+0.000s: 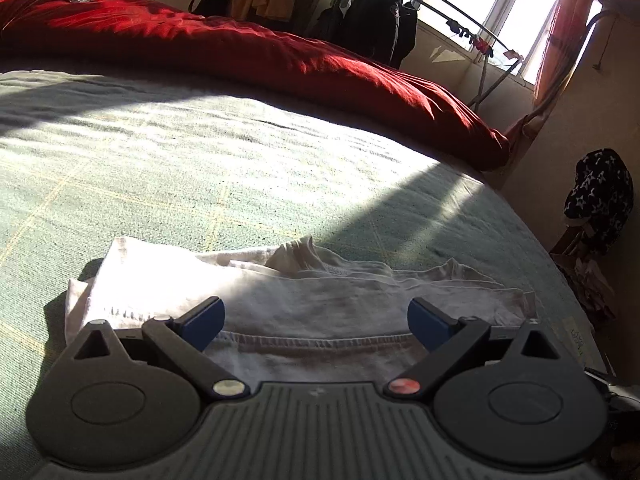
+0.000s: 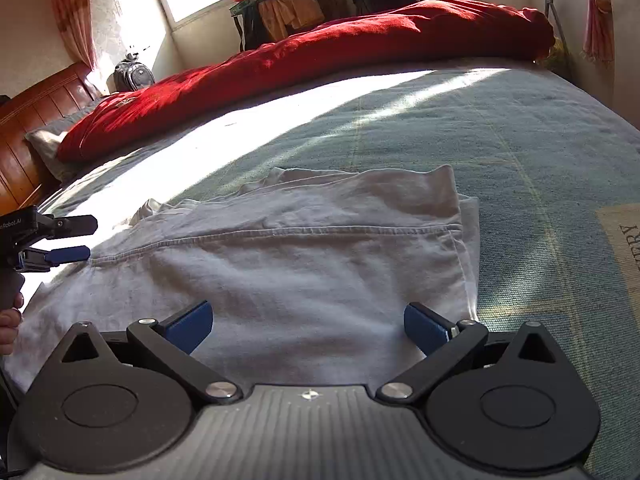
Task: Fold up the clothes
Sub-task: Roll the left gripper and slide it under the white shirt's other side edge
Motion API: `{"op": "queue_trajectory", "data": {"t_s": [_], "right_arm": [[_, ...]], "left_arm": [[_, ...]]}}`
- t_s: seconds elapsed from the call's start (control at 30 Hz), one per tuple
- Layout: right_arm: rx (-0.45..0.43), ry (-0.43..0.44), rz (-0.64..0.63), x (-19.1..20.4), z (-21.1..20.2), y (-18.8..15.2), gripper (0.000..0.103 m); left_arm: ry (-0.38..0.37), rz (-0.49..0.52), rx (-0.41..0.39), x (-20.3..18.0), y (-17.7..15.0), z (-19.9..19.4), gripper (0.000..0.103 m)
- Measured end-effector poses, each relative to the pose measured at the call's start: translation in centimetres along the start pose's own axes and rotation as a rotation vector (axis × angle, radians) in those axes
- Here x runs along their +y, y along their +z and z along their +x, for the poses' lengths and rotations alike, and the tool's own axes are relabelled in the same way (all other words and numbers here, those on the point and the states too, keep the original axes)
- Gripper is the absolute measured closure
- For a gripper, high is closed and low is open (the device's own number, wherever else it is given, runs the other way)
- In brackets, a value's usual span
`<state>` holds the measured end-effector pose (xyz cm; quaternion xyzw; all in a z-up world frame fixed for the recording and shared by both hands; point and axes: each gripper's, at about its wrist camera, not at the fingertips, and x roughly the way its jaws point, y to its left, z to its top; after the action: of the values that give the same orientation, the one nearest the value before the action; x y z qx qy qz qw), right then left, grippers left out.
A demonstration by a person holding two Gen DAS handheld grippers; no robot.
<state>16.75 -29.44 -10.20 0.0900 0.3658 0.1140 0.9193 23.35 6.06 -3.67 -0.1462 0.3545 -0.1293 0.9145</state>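
We hold the left gripper (image 1: 316, 322) and right gripper (image 2: 308, 326) low, fingers (image 2: 190, 326) spread wide, gripping nothing.

Beyond the white garment (image 2: 280, 248) the green bedspread (image 1: 200, 152) lies bare and flat, giving my right hand-held gripper (image 2: 308, 326) free passage ahead. The red duvet (image 2: 340, 48) blocks the far edge. My left hand-held gripper (image 2: 68, 240) sits at the garment's left edge, narrowing that side.

A home bedroom: bed (image 2: 520, 128), red duvet (image 2: 360, 40), wooden headboard (image 2: 36, 120)
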Motion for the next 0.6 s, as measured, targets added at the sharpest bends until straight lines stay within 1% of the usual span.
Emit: {"op": "queue_trajectory", "data": {"t_s": [0.07, 0.13, 0.17, 0.27, 0.33, 0.37, 0.43, 0.5, 0.6], "right_arm": [[0.003, -0.013, -0.012, 0.3, -0.2, 0.1, 0.0], [-0.004, -0.01, -0.003, 0.8, -0.7, 0.3, 0.0], [-0.015, 0.0, -0.004, 1.1, -1.0, 0.5, 0.0], [-0.059, 0.103, -0.057, 3.4, -2.0, 1.2, 0.0], [-0.066, 0.173, -0.099, 5.0, -1.9, 1.6, 0.0], [-0.058, 0.185, -0.108, 5.6, -1.4, 1.7, 0.0], [-0.036, 0.197, -0.12, 6.5, -0.3, 1.7, 0.0], [0.032, 0.146, -0.091, 6.6, 1.6, 1.2, 0.0], [0.018, 0.118, -0.07, 7.1, 0.7, 0.6, 0.0]], "left_arm": [[-0.061, -0.002, -0.001, -0.5, -0.6, -1.5, 0.005], [-0.09, 0.003, 0.002, -1.0, -1.6, -2.8, 0.005], [-0.084, 0.006, 0.0, -1.2, -2.1, -3.4, 0.005], [-0.045, -0.008, 0.007, -1.1, -3.7, -4.8, 0.005], [-0.035, -0.034, 0.027, -0.5, -4.4, -5.3, 0.005], [-0.026, -0.048, 0.033, -0.2, -4.7, -5.6, 0.005], [-0.016, -0.073, 0.029, 0.3, -5.1, -6.4, 0.005], [-0.034, -0.083, 0.013, 0.7, -5.3, -7.5, 0.005], [-0.034, -0.071, -0.012, 0.9, -5.3, -8.8, 0.005]]}}
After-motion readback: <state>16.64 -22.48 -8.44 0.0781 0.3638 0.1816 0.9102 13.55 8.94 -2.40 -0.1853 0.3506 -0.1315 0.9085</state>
